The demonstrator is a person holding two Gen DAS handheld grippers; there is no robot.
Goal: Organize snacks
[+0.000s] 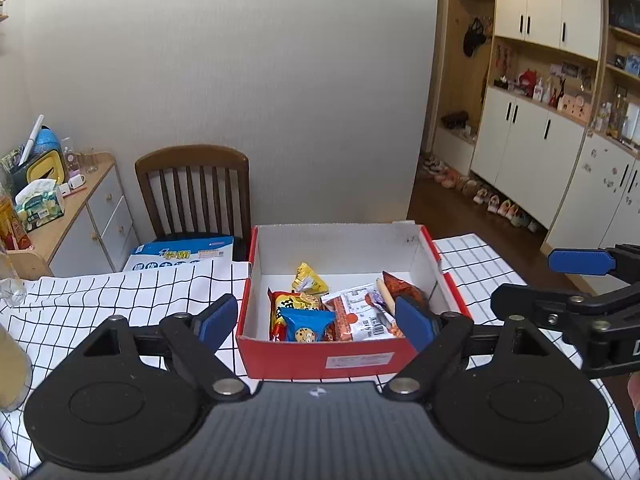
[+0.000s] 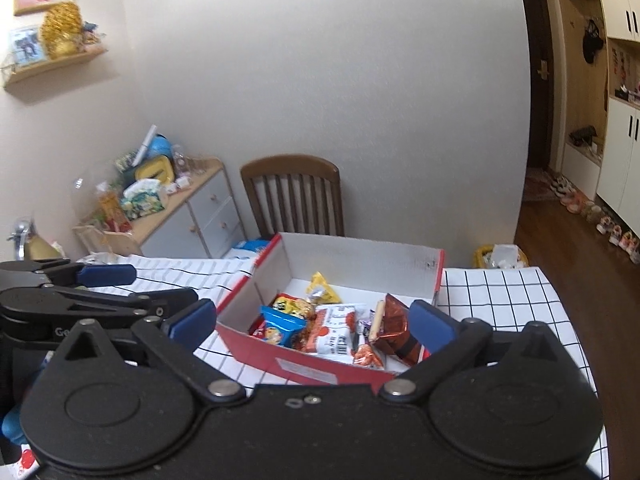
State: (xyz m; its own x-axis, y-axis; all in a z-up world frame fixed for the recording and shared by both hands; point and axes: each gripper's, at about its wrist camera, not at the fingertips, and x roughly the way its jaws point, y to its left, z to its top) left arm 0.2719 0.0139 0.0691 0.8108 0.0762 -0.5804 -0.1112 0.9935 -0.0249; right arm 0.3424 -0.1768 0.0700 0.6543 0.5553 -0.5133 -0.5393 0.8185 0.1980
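Checked tablecloth (image 1: 100, 300) bare of loose packets. Snacks (image 1: 320, 312) all in red box (image 1: 320, 356); seemingly done. Left gripper (image 1: 316, 320) and right gripper (image 2: 312, 324) spread, empty.

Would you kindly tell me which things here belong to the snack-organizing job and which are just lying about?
Belonging to the job:
- red box
- blue cookie packet
- yellow packet
- white packet
- orange-red packet

Just lying about:
- wooden chair
- tissue pack
- blue-and-white carton
- shoes
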